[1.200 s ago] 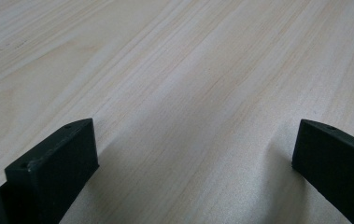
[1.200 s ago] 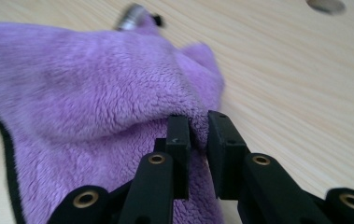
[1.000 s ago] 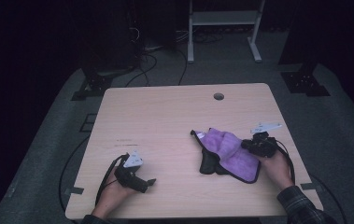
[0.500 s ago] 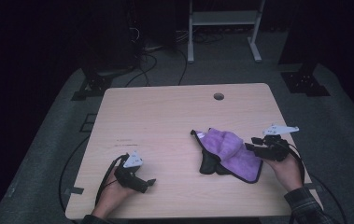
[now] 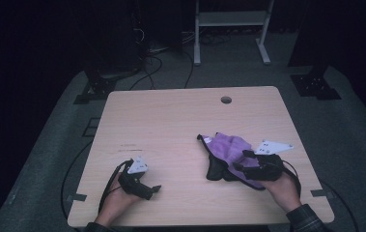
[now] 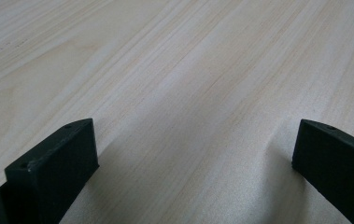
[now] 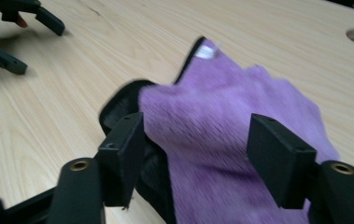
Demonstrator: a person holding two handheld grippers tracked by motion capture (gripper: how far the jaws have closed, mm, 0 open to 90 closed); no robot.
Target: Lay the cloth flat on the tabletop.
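A purple cloth (image 5: pixel 229 147) with a black underside lies crumpled on the right half of the wooden table (image 5: pixel 171 125). My right gripper (image 5: pixel 245 163) hovers over its near right part. In the right gripper view its jaws have just been opening and stand apart above the purple cloth (image 7: pixel 230 116), pressing nothing; my right gripper (image 7: pixel 195 128) points toward the black folded edge (image 7: pixel 118 105). My left gripper (image 5: pixel 152 190) rests at the front left of the table, open, with bare wood between its jaws (image 6: pixel 193 140).
A round cable hole (image 5: pixel 226 100) sits near the table's far edge. The left gripper (image 7: pixel 20 28) also shows at the top left of the right gripper view. A white frame (image 5: pixel 231 24) and cables stand on the floor beyond the table.
The right gripper drew off to the right of the cloth, then came back left and nearer over the cloth's near part, jaws now apart. The left gripper has kept still.
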